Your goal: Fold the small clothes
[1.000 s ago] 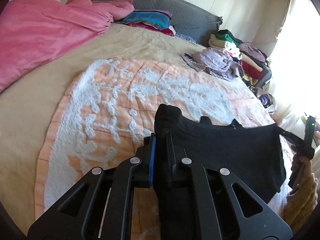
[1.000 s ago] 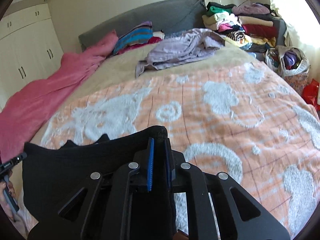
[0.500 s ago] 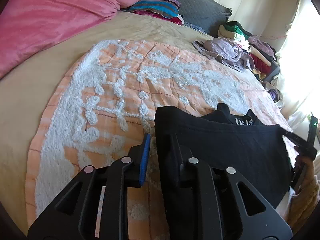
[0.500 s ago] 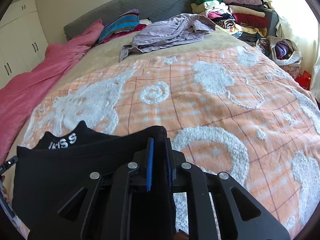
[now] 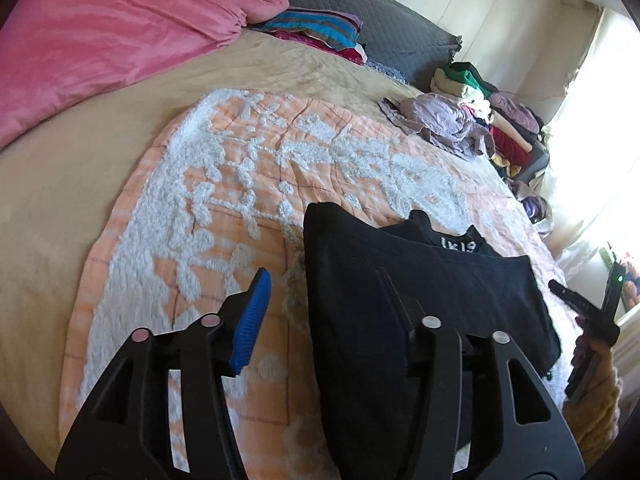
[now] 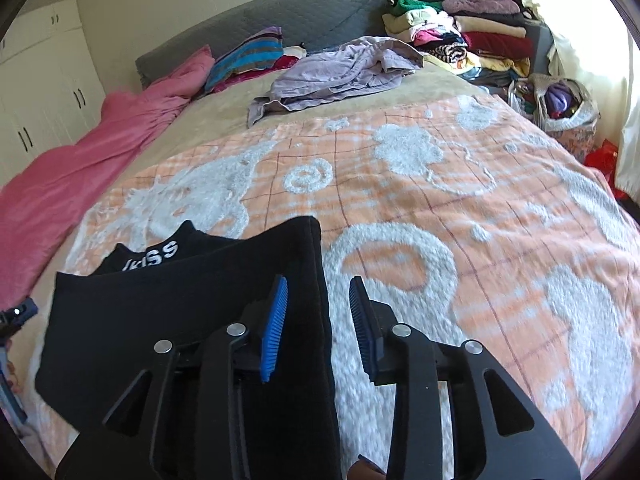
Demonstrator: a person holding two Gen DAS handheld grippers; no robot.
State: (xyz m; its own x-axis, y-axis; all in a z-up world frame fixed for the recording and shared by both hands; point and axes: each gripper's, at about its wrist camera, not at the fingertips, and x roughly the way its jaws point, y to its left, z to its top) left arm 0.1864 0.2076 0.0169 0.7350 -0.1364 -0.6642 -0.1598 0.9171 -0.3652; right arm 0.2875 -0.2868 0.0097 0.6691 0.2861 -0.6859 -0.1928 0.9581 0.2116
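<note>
A small black garment (image 5: pixel 420 300) lies folded over on the orange-and-white blanket (image 5: pixel 240 184), with a band of white lettering (image 5: pixel 458 245) showing beyond its folded edge. My left gripper (image 5: pixel 324 296) is opening. The cloth's left edge lies loose between its jaws, with the blue pad (image 5: pixel 252 320) clear of the cloth. In the right wrist view my right gripper (image 6: pixel 318 304) is opening too. The black garment (image 6: pixel 160 312) has its right edge between the two blue pads, which do not pinch it. The right gripper (image 5: pixel 600 312), held in a hand, shows at the left wrist view's right edge.
A pink blanket (image 5: pixel 100 40) covers the bed's far left side. A crumpled lilac garment (image 6: pixel 340 68) lies beyond the blanket, with stacked clothes (image 6: pixel 460 28) and a full bag (image 6: pixel 560 104) at the far right. A grey headboard (image 6: pixel 280 20) and white cupboards (image 6: pixel 40 100) stand behind.
Both grippers were shut on the garment's upper corners and have opened. The garment has come down onto the blanket, and its lettered band now shows.
</note>
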